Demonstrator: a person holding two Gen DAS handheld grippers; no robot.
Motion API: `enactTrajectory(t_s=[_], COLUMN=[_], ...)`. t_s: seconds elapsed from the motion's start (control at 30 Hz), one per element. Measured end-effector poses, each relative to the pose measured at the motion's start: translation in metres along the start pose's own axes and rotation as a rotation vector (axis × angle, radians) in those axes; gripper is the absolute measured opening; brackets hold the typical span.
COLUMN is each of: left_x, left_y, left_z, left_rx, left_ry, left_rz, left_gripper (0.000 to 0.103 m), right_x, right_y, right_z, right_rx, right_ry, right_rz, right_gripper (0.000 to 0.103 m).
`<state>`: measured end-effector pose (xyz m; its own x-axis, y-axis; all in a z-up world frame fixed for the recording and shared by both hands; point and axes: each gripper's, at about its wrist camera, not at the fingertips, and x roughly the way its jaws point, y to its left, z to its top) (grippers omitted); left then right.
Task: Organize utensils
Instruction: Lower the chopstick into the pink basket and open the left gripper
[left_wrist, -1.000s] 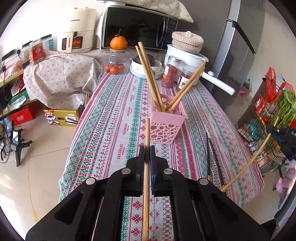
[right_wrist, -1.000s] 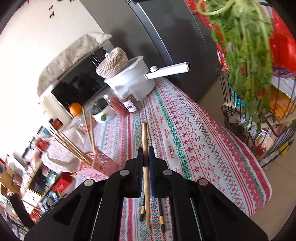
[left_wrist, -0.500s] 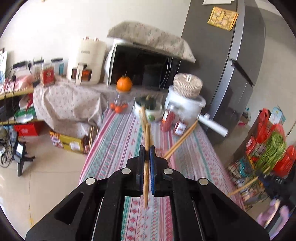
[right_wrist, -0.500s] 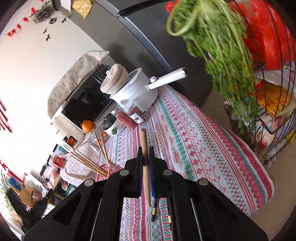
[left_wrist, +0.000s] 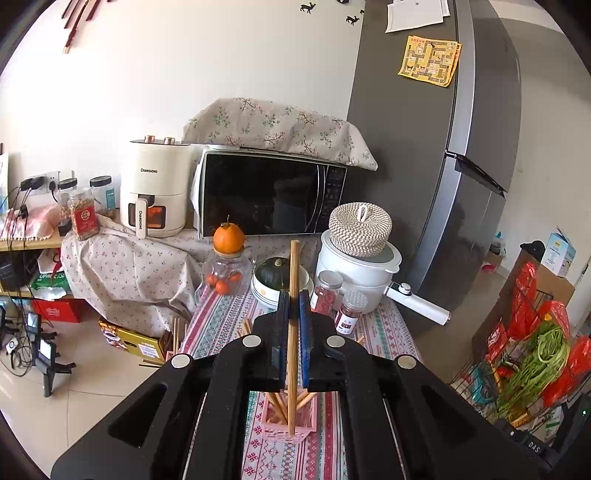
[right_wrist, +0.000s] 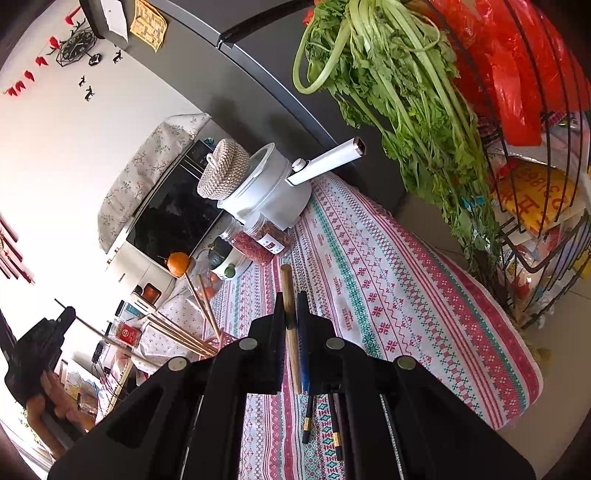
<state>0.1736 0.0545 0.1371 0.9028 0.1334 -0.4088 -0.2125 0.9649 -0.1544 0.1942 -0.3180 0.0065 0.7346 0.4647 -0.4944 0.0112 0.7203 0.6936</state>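
Note:
My left gripper (left_wrist: 292, 295) is shut on a wooden chopstick (left_wrist: 293, 273) that stands nearly upright, its lower end just above the pink perforated holder (left_wrist: 290, 424) on the patterned tablecloth (left_wrist: 221, 325). Several wooden chopsticks lean in that holder (right_wrist: 221, 339). My right gripper (right_wrist: 291, 299) is shut on another wooden chopstick (right_wrist: 286, 288), held over the tablecloth (right_wrist: 388, 280) to the right of the holder. Two black chopsticks (right_wrist: 334, 435) with gold bands lie on the cloth beneath the right gripper. The left gripper and a hand (right_wrist: 40, 354) show at the left edge of the right wrist view.
At the table's far end stand a white pot (left_wrist: 360, 266) with a woven lid, red spice jars (left_wrist: 325, 295), a bowl with a green squash (left_wrist: 277, 273) and a jar topped by an orange (left_wrist: 229, 238). A wire rack with greens (right_wrist: 424, 92) stands beside the table's right edge. Microwave (left_wrist: 269, 199) and fridge (left_wrist: 424, 166) behind.
My left gripper has risen with its chopstick and now stands over the pink holder, looking more level. My right gripper has drifted sideways and rolled, still holding its chopstick.

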Motion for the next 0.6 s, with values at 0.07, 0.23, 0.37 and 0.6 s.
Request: enactTrajectory(t_s=[0.07,0.23,0.37,0.6], left_x=[0.011,0.036,0.03,0.015], left_y=[-0.003,0.015,0.035,0.079], left_z=[-0.001,-0.015,-0.026,-0.099], left_rx=[0.013,-0.074,-0.12,-0.161], left_ry=[0.033,0.128,0.126,0.199], left_rz=[0.023,0.078,0.1,0.124], left_gripper=[0.005,0.032,0.038,0.064], right_x=[0.0,0.0,-0.002,0.008], right_y=[-0.001,-0.003,0.005,0.044], right_z=[0.001,0.003,0.003,0.007], right_rx=[0.004,0.015,-0.006,-0.043], right_ry=[0.004,0.017,0.004,-0.002], right_rz=[0.007,0.018,0.023,0.04], right_gripper=[0.007,0.007,0.007,0.007])
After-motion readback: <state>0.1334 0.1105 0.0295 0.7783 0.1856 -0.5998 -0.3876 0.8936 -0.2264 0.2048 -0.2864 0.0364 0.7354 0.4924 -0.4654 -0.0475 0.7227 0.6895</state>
